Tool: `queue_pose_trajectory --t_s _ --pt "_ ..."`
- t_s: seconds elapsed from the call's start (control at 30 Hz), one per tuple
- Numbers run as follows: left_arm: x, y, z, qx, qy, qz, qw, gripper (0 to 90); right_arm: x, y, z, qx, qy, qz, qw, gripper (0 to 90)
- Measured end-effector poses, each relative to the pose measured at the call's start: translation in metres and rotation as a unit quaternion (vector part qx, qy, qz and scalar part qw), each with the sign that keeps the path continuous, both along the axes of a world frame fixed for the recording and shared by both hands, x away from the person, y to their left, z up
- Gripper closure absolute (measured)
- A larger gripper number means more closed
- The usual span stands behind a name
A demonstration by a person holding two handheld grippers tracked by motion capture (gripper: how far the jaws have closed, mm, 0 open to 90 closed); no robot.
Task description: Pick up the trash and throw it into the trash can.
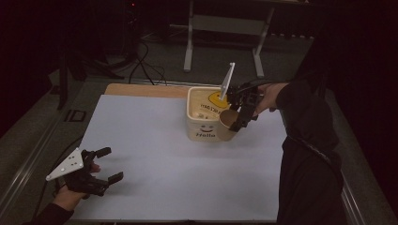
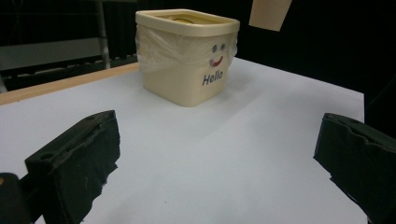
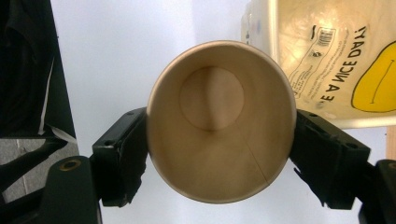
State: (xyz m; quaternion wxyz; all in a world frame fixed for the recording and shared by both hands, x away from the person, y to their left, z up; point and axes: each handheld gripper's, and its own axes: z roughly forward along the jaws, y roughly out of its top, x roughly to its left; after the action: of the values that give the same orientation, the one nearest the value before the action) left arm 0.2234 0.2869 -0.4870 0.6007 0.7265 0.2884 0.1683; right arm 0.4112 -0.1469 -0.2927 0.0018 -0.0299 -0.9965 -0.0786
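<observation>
Right of centre in the high view, the right gripper holds a brown paper cup by its sides, just beside the front right corner of the cream bin. Its own view shows both jaws pressed against the empty cup, which is squeezed slightly oval. The step looks like carrying the cup to the bin, which is lined with a plastic bag. Next, the cup must clear the rim, move over the opening, then the jaws must part. At lower left of the high view, the left gripper rests on the white sheet, jaws wide apart and empty, well away from the bin. Nothing blocks the path except the rim itself.
</observation>
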Motion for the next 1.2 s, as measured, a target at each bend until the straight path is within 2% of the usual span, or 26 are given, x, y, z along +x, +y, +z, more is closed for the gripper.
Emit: queue_pose_trajectory --t_s 0.4,0.93,1.2 --pt "-0.003 0.003 -0.001 0.001 0.003 0.006 1.0 1.2 0.004 0.01 0.021 0.002 -0.016 0.016 0.9997 23.3" --pt "-0.014 0.01 -0.003 0.006 0.007 0.021 0.9997 1.2 0.017 0.027 0.035 0.003 -0.03 0.034 0.999 23.3" --pt "-0.017 0.013 -0.003 0.006 0.007 0.025 0.9996 1.2 0.023 0.033 0.045 0.012 -0.041 0.043 0.9982 23.3"
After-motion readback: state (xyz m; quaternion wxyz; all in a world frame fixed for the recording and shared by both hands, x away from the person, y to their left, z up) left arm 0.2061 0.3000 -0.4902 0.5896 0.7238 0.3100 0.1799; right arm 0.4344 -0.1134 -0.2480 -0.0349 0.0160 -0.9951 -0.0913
